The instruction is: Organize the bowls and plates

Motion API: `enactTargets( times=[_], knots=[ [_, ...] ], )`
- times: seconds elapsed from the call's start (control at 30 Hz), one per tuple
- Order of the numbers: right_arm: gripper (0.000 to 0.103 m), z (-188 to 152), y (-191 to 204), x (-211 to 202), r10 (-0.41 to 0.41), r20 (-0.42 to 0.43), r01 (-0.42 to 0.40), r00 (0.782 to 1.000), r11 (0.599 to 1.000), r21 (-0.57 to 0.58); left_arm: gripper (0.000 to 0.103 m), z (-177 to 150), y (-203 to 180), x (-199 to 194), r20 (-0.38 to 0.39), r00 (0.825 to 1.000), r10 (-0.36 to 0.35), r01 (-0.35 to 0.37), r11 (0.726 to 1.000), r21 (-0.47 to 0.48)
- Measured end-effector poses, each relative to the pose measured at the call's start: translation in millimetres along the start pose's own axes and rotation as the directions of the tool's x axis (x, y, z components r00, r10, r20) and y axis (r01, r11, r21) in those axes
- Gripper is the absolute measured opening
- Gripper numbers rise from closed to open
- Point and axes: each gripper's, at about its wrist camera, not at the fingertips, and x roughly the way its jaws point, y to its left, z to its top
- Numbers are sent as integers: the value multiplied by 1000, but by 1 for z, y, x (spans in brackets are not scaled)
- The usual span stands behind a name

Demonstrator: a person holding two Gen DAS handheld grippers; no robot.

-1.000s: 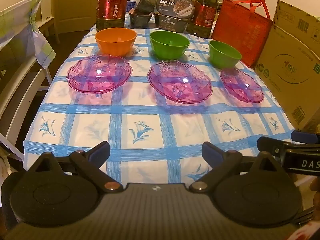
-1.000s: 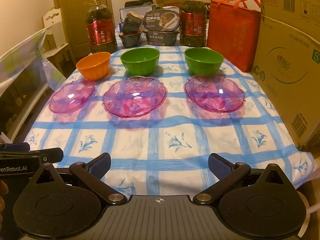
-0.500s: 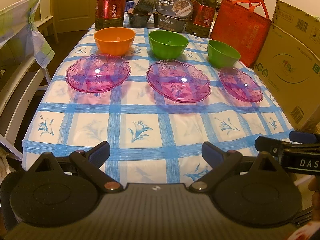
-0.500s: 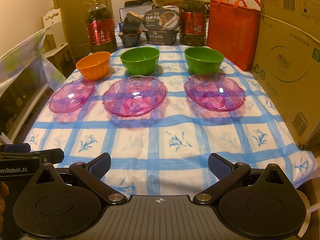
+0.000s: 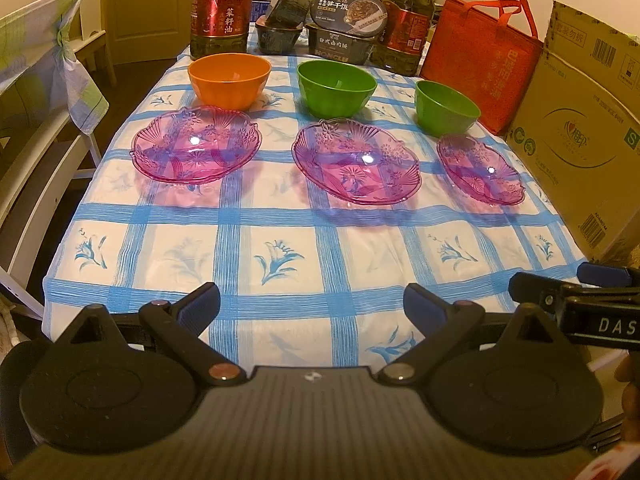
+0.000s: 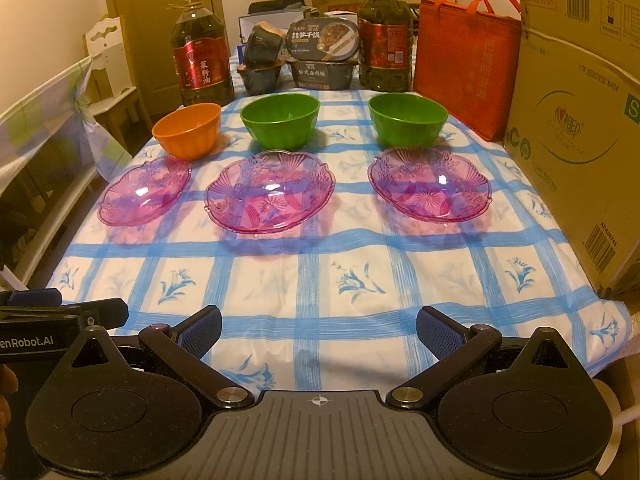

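Left tool (image 5: 312,306) and right tool (image 6: 318,326) both spread, empty, at near table (image 6: 280,280) edge. Three pink plates (image 6: 270,190) in row mid-table; orange bowl (image 5: 229,78), two green bowls (image 6: 280,124) just behind.

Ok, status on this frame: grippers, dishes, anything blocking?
Left gripper open, empty. Right gripper open, empty. Three bowls behind three pink plates, untouched. Path clear; cardboard box crowds the right edge.

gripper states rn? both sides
Left gripper: open, jaws wide apart, holding nothing, above the near table edge.
Right gripper: open, jaws wide apart, holding nothing, above the near table edge.
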Motion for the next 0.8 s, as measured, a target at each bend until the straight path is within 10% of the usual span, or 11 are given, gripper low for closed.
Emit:
enactTargets(
  times=[0.8],
  knots=[
    [103, -1, 0, 1, 3, -3, -3, 1000, 1000, 4, 97, -1, 1, 0, -1, 1000, -2, 2, 1000, -2]
  ],
)
